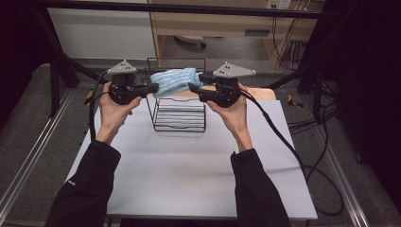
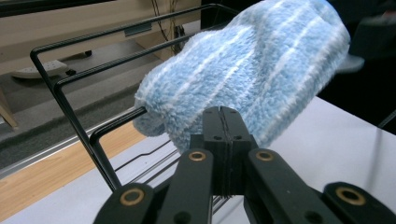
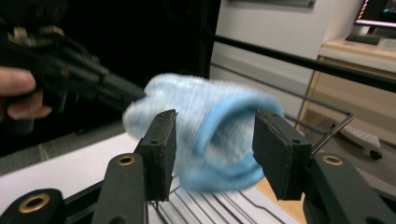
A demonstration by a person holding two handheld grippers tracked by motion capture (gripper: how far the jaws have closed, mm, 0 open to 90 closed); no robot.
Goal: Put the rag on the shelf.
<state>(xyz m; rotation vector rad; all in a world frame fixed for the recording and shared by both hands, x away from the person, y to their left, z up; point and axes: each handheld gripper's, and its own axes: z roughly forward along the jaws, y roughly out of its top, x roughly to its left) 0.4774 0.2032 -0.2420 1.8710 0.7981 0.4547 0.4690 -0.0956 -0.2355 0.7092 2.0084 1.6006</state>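
**Blue sock held over the wire rack**

The left gripper (image 1: 150,88) has its jaws pressed together on the edge of the blue sock (image 1: 176,80), pinching it from the sock's nine o'clock side in the high view. The right gripper (image 1: 195,87) sits at the sock's three o'clock, its jaws apart with the sock's end between them, pads clear of the fabric. The sock hangs above the black wire rack (image 1: 179,116), which stands on the white table (image 1: 189,175) at twelve o'clock.
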